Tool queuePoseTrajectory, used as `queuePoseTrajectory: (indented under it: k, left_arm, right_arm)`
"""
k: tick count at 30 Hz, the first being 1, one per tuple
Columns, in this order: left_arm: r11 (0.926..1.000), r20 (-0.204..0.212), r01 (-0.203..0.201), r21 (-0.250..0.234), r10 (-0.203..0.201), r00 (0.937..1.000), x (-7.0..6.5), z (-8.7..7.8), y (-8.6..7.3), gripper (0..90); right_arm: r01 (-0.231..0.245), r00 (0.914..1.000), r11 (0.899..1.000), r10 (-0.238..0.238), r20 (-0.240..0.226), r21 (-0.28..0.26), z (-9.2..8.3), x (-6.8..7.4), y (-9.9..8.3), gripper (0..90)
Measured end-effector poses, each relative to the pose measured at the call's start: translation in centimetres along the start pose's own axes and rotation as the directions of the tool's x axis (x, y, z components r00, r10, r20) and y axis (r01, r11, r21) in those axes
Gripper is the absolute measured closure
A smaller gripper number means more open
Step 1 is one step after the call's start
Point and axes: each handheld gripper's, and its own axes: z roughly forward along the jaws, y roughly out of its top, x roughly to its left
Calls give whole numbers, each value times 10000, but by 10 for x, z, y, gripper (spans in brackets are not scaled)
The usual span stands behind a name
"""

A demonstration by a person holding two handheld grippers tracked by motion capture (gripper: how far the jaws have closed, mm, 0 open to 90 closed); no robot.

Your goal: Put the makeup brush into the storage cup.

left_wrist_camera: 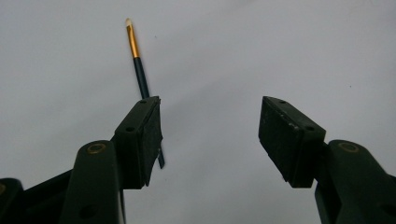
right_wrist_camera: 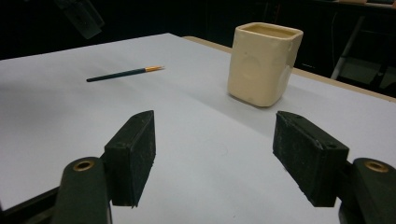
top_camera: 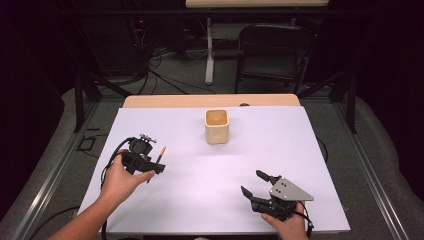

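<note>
A thin paintbrush (top_camera: 161, 155) with a dark handle, a gold ferrule and a pale tip lies flat on the white tabletop (top_camera: 250, 150) at the left. A hand holds my left gripper (top_camera: 152, 167) just above it, open. In the left gripper view the brush (left_wrist_camera: 138, 65) runs under the left jaw, not between the pads, and the gripper (left_wrist_camera: 210, 135) holds nothing. My right gripper (top_camera: 252, 182) rests open and empty near the front right edge. It (right_wrist_camera: 212, 154) faces the cream square cup (right_wrist_camera: 264, 63) and the brush (right_wrist_camera: 123, 73).
The cream cup (top_camera: 217, 127) stands upright at the back middle of the table, apart from both grippers. A wooden table edge (top_camera: 210, 101) shows behind the white top. A dark chair (top_camera: 272, 50) and cables lie on the floor beyond.
</note>
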Motion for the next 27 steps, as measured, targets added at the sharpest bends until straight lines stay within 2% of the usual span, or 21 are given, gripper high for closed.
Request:
queuePoseTrajectory:
  k: [5,17,27]
  left_arm:
    - [9992,11,392,56,-392,9992,7,3,7,392]
    - [9959,-218,591,685,-577,9981,19,19,18,401]
    - [9912,-310,912,957,-886,9956,29,30,23,406]
  right_arm:
    - [-10,10000,10000,10,-15,25,0,0,0,295]
    - [18,10000,10000,-17,-37,36,1,0,0,295]
    - [25,10000,10000,-25,-50,32,1,0,-1,295]
